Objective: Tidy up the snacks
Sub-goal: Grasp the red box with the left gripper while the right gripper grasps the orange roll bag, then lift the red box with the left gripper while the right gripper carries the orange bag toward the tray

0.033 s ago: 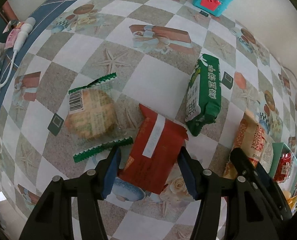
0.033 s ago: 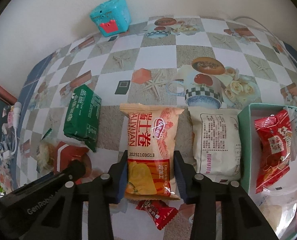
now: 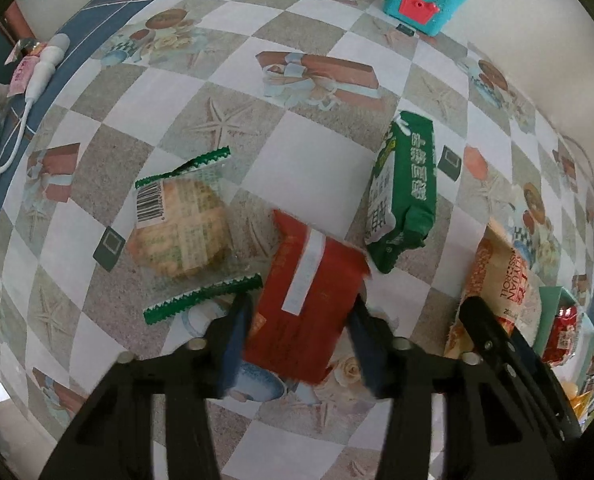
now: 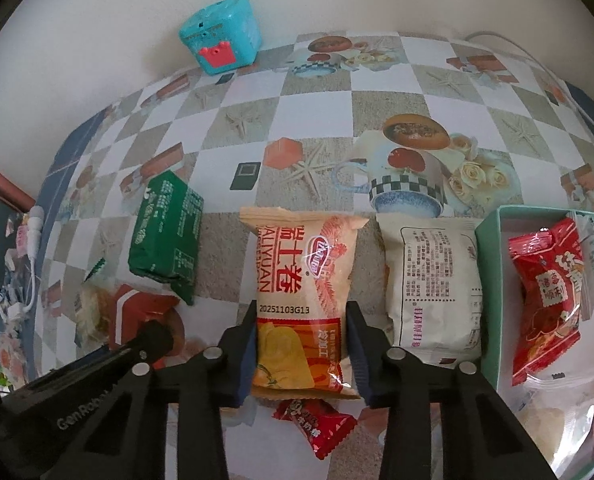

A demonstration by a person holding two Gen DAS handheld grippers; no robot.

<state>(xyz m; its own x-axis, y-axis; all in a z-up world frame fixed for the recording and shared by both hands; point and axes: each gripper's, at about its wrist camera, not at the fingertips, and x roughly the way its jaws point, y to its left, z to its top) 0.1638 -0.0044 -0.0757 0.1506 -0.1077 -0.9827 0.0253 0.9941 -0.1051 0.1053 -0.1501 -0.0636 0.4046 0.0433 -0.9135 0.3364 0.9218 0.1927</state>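
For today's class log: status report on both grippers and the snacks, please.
Left gripper shut on red packet. Right gripper shut on orange packet. Green box to the right, white packet lying between.

Pretty much everything here is crinkly plastic film: the orange egg roll pack (image 4: 301,304) is glossy enough to catch glare, the red packet (image 3: 311,300) looks a bit more satin, and the round cracker (image 3: 181,232) sits in clear wrap. The checkered tablecloth (image 3: 317,168) looks like smooth printed vinyl. Both grippers are matt black plastic with shiny metal screws, and the teal toy box (image 4: 221,40) is hard plastic.
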